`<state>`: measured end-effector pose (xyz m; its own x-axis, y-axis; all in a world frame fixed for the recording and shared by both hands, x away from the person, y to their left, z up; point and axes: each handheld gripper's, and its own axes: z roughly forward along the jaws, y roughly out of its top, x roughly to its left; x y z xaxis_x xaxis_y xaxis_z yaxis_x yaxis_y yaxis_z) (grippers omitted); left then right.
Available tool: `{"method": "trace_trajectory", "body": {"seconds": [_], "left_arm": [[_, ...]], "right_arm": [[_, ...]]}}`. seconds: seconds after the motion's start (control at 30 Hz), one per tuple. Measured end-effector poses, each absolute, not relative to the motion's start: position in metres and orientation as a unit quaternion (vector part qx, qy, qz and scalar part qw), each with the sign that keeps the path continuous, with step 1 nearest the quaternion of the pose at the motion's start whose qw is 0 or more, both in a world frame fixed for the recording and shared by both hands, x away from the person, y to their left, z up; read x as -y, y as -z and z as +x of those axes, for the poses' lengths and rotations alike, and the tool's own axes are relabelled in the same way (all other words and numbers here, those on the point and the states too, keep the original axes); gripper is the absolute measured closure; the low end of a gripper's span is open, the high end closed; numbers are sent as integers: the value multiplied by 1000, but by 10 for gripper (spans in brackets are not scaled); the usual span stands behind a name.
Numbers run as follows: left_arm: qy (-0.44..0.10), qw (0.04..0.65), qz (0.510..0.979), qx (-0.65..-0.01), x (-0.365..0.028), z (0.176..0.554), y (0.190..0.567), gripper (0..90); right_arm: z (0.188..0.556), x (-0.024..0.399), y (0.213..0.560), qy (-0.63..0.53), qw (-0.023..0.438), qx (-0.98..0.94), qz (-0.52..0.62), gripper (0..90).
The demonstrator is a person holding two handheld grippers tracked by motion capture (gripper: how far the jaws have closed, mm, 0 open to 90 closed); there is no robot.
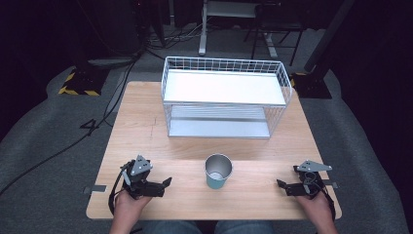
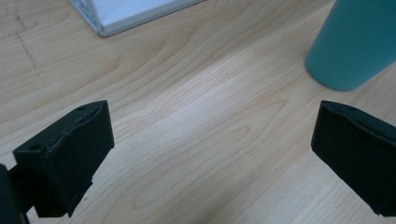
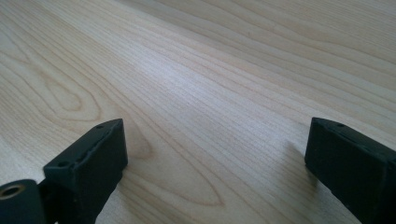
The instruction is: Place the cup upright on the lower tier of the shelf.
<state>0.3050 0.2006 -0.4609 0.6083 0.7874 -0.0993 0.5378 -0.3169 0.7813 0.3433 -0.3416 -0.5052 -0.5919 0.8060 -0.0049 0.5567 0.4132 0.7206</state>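
Wooden table (image 1: 146, 122) with a white wire shelf rack (image 1: 225, 95) at the far side, two levels, flat white top. Blue-green cup (image 1: 217, 171) with a shiny silver inside, upright, open end up, near the front edge of the table, about in the middle, in front of the rack and apart from it.

Left gripper (image 1: 165, 184) down low at the front left, held in a hand (image 1: 127, 202), pointing right toward the cup. Jaws wide apart, nothing between them but bare wood. In the left gripper view, left gripper (image 2: 212, 149) with the cup (image 2: 352, 44) up at the top right, ahead of the right jaw and not touching it, and a corner of the rack (image 2: 126, 14) at the top left.

Right gripper (image 1: 284, 185) down low at the front right, held in the other hand (image 1: 314, 207), pointing left toward the cup, well apart from it. In the right gripper view, right gripper (image 3: 215, 149) with jaws wide apart too, holding nothing, over plain wood.

Grey floor (image 1: 48, 136) all around the table, with black cables (image 1: 104, 105) on the left.
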Motion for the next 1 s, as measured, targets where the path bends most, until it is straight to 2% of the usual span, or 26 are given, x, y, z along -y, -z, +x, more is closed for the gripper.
{"method": "trace_trajectory", "body": {"seconds": [0.53,1.0], "left_arm": [[-111,464,802,-360,-158,303,455,3],[-104,488,805,-322,-110,308,465,3]], "right_arm": [[343,342,505,-349,179,-821,415,63],[343,342,505,-349,179,-821,415,64]]}}
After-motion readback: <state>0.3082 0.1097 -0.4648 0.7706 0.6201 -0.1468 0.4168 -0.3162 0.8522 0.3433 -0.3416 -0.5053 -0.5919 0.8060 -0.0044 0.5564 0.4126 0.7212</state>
